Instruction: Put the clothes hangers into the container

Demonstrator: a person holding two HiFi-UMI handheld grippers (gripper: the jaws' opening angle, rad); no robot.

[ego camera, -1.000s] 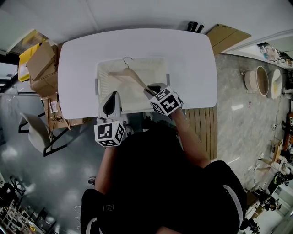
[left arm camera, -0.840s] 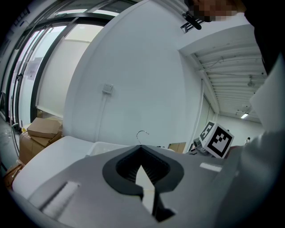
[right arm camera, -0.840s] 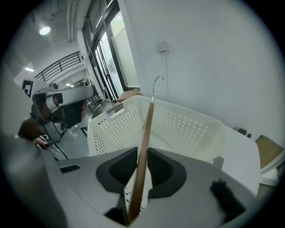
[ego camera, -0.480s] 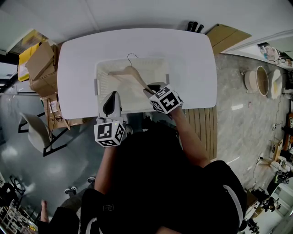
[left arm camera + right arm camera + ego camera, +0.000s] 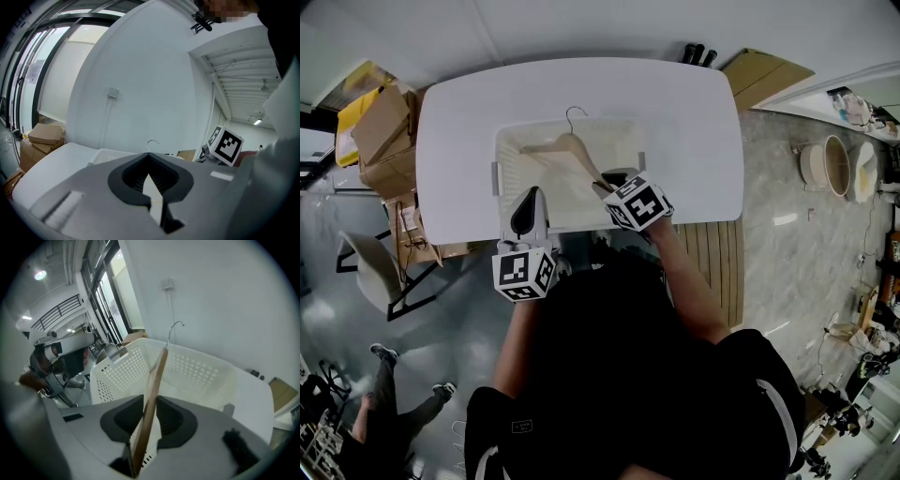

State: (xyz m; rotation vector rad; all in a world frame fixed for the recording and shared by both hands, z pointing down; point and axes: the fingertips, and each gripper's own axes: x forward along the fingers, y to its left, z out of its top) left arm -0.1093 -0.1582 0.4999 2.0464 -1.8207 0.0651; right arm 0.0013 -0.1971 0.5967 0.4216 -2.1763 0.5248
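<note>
A wooden clothes hanger (image 5: 565, 148) with a metal hook (image 5: 574, 111) slants over the white perforated basket (image 5: 500, 155) on the white table (image 5: 694, 122). My right gripper (image 5: 606, 186) is at the basket's near right corner and holds the hanger's near end. In the right gripper view the hanger (image 5: 154, 376) stands edge-on between the pads of the right gripper (image 5: 150, 420), whose jaws are opening while both pads still touch the wood. My left gripper (image 5: 529, 195) rests at the basket's near rim with nothing in it. Seen in its own view, the left gripper (image 5: 152, 183) is shut.
Cardboard boxes (image 5: 384, 131) are stacked left of the table, with a chair (image 5: 370, 267) below them. A person's legs (image 5: 380, 412) walk across the floor at lower left. Wooden boards (image 5: 764, 75) lean at the table's far right corner.
The hanger has shifted a little farther and to the right over the basket, its hook now past the far rim. A person has walked into view at lower left. The left gripper is unmoved.
</note>
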